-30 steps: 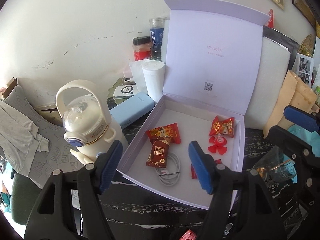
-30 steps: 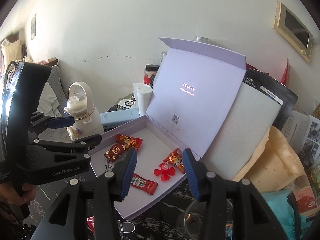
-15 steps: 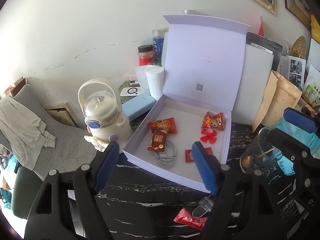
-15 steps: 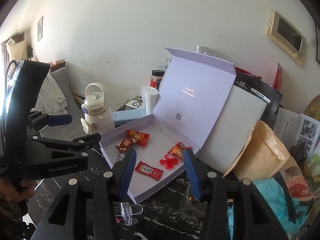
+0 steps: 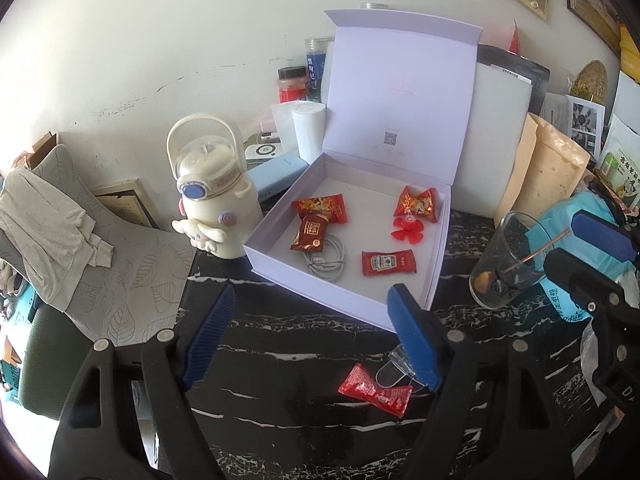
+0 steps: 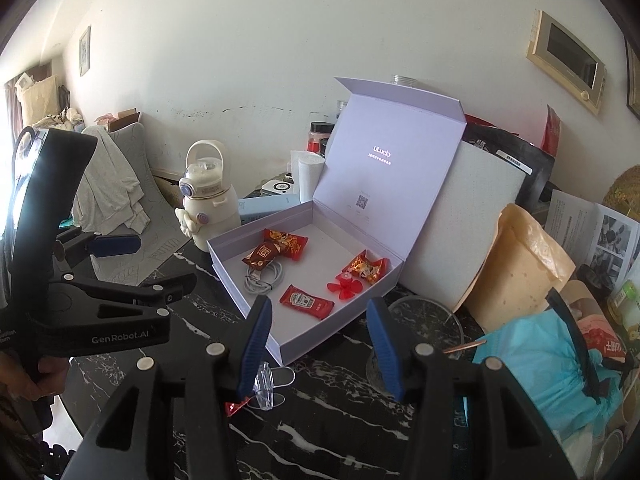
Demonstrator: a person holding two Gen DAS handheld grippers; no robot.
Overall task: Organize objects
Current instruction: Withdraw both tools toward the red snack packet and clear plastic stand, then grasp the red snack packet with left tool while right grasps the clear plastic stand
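Note:
An open lilac gift box point(image 5: 436, 256) point(image 6: 240, 300) lies on the black marble table, lid upright. Inside lie red snack packets point(image 5: 320, 208), a brown packet point(image 5: 312, 234), a white cable point(image 5: 326, 260), a ketchup sachet point(image 5: 388, 262) point(image 6: 306, 301), a red plastic fan point(image 5: 408, 232) and a red candy packet point(image 5: 418, 202). On the table in front lie a red sachet point(image 5: 374, 390) and a clear plastic clip point(image 6: 268, 384). My left gripper point(image 5: 310, 340) is open and empty, in front of the box. My right gripper point(image 6: 318, 348) is open and empty above the clip.
A cream bottle with a handle point(image 5: 212, 192) stands left of the box, a blue power bank point(image 5: 276, 176) and jars behind it. A glass cup with a stick point(image 5: 508, 260) stands right of the box. Tan bags point(image 6: 516, 264) and a blue bag point(image 6: 532, 364) crowd the right side.
Both grippers have drawn back from the box and risen. The red sachet and clear clip on the table have come into view.

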